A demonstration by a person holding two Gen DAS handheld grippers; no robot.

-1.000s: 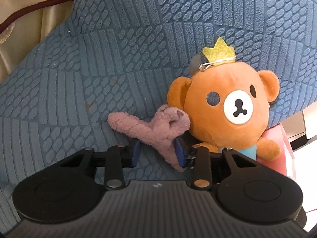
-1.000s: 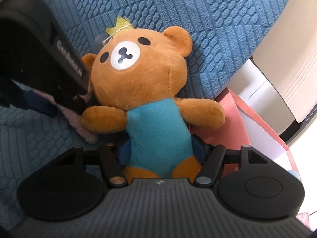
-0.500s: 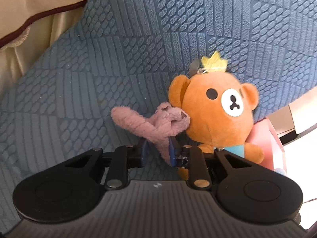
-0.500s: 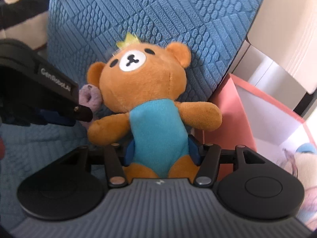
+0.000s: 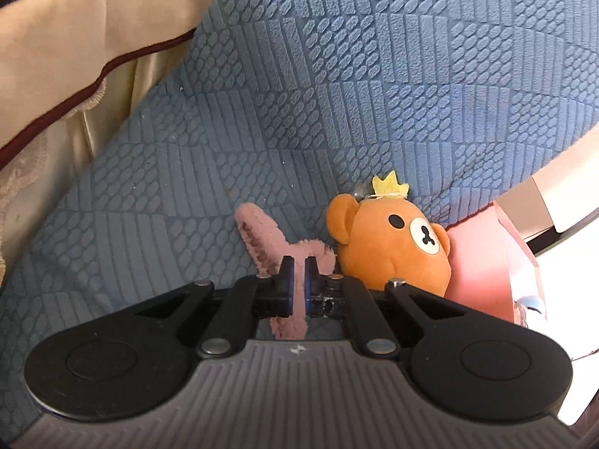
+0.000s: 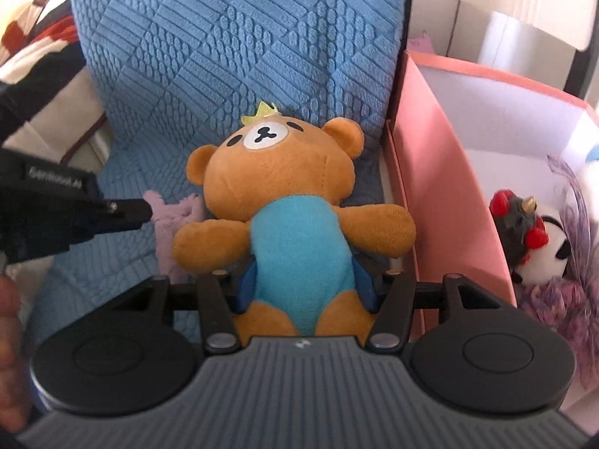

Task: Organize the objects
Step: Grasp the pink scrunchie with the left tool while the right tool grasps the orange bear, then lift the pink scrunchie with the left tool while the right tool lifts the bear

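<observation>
The right claw [image 6: 305, 284] grips the teddy bear [image 6: 288, 202] at its waist, long axis pointing away; the pink box [image 6: 449, 194] lies just right of the bear. The left claw [image 5: 297, 284] pinches the pink plush strip [image 5: 275, 247] left of the bear.

Blue textured cushion, cream fabric and pale furniture in daylight

A blue cushion [image 5: 337, 93] with a pressed pattern of bars and ovals fills most of both views. To its left hangs cream fabric [image 5: 75, 56] edged with dark red piping; striped cloth [image 6: 33, 48] shows beside it. White furniture panels [image 6: 505, 11] stand at right, washed in bright light
</observation>
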